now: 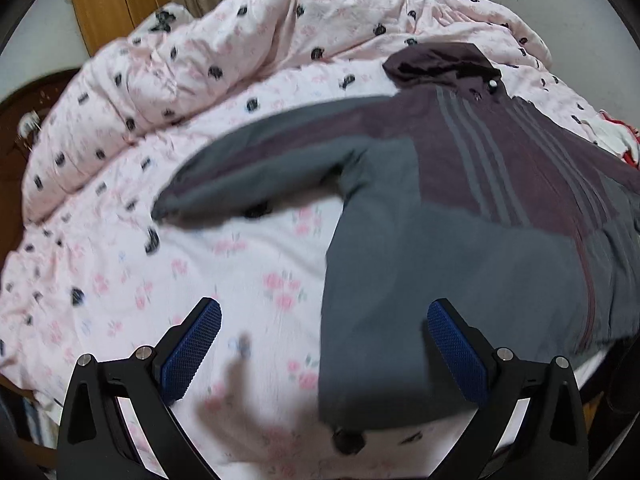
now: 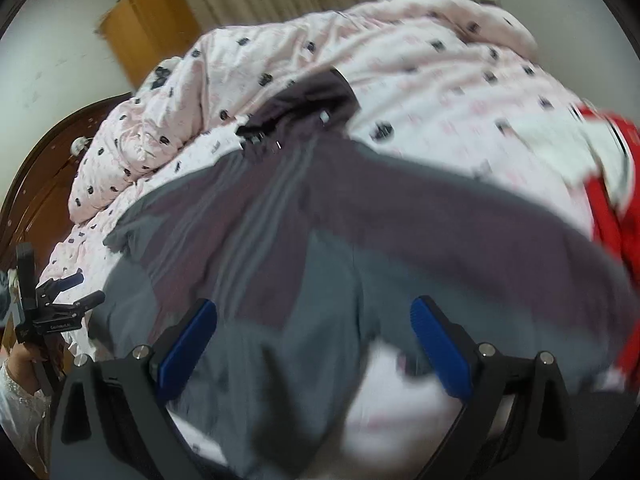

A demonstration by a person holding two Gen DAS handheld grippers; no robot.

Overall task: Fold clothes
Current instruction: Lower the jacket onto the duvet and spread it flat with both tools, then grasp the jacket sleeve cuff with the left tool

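right claw point(image 2: 314, 322) agape over grey-purple jacket point(image 2: 280, 220) on pink floral quilt point(image 2: 420, 80); left claw point(image 2: 86, 289) far left.

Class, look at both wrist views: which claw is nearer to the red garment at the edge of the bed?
Right. The right claw hangs open over the jacket, with the red garment close on its right; the left claw is across the jacket, at the far side.

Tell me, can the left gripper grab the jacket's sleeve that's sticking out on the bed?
Probably yes. The left gripper is open and holds nothing, and the sleeve lies flat on the pink bedsheet ahead of it with nothing on top. It just has to move forward a bit first.
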